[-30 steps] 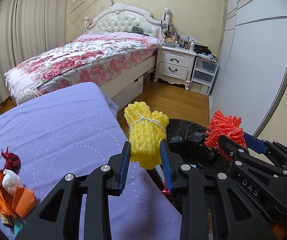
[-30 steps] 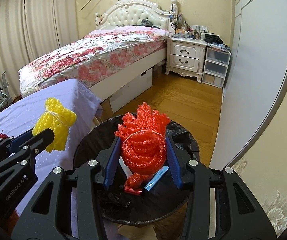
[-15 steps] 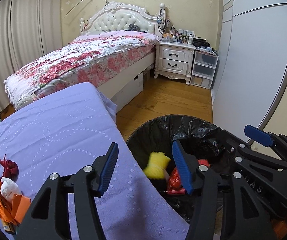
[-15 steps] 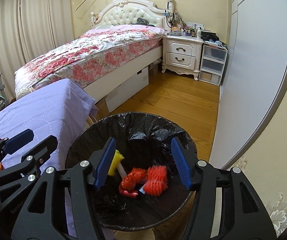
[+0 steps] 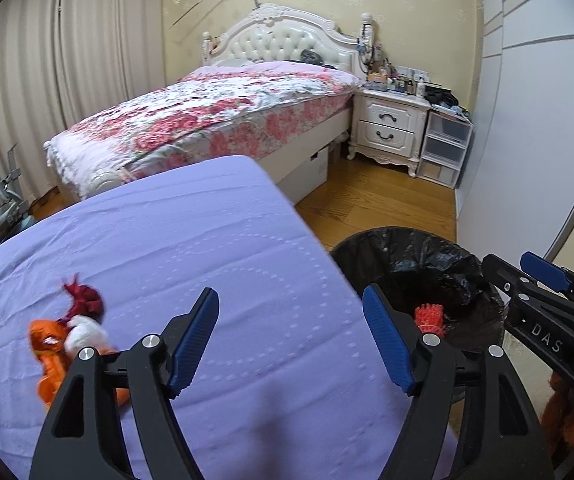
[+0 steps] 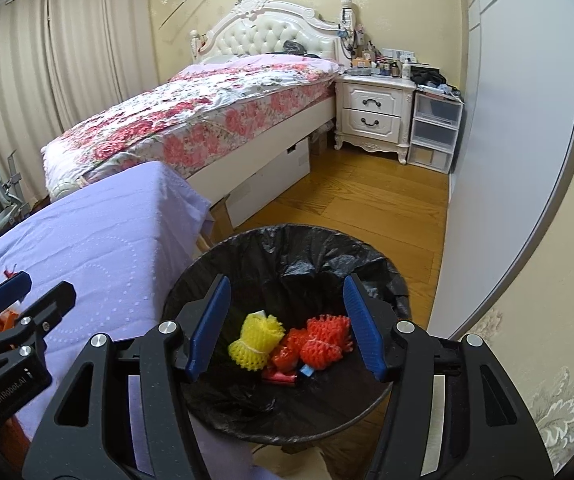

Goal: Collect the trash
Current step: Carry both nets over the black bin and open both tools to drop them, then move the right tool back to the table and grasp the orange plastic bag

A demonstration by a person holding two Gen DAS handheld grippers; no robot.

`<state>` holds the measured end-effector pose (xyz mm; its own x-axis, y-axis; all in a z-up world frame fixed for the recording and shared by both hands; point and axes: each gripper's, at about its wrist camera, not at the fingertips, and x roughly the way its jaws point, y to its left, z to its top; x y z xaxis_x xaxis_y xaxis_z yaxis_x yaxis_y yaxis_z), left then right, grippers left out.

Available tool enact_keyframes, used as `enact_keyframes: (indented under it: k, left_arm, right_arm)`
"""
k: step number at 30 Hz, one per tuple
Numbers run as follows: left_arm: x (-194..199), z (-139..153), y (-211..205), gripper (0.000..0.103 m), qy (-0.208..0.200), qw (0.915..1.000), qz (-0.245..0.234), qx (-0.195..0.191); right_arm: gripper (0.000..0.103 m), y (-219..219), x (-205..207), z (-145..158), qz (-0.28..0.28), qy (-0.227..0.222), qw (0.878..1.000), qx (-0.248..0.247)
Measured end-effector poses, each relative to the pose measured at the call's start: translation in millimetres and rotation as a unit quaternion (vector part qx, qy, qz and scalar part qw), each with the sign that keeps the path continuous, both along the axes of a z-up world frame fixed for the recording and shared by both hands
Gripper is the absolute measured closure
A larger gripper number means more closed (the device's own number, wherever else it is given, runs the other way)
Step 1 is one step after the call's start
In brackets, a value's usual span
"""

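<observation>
A black-lined trash bin [image 6: 287,240] [image 5: 419,252] stands on the floor beside the purple-covered table [image 5: 167,248]. Inside it lie a yellow foam net [image 6: 257,340], an orange-red foam net [image 6: 325,340] and small wrappers. My right gripper [image 6: 287,324] hangs open above the bin with nothing between its fingers. My left gripper [image 5: 291,336] hovers over the table's right edge, its jaws still opening and empty. Left of it on the cloth sit a dark red scrap [image 5: 85,298], a white wad [image 5: 85,332] and orange wrappers [image 5: 47,340].
A bed [image 5: 215,120] with a floral cover fills the far middle. A white nightstand [image 5: 391,128] and clear plastic drawers [image 5: 445,148] stand at the back right. A grey wardrobe door [image 6: 507,140] lines the right side. Wooden floor [image 6: 367,200] lies between bed and bin.
Both grippers opened and dropped their foam nets, yellow from the left and orange-red from the right, into the bin. The left gripper has since swung left, back over the table.
</observation>
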<state>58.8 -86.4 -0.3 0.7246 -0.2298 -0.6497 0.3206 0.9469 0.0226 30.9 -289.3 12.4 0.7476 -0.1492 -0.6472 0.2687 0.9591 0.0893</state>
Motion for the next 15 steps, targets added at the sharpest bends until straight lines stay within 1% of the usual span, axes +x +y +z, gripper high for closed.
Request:
enact_keyframes:
  k: [8, 15]
  left_arm:
    - [-14, 11, 65, 0.029, -0.003, 0.9980, 0.063, -0.009]
    - [-25, 12, 126, 0.029, -0.001, 0.9921, 0.124, -0.017]
  right_arm:
    - [0.046, 50, 1, 5, 0.062, 0.001, 0.998, -0.002]
    - [0.046, 106, 2, 11, 0.129, 0.002, 0.992, -0.011]
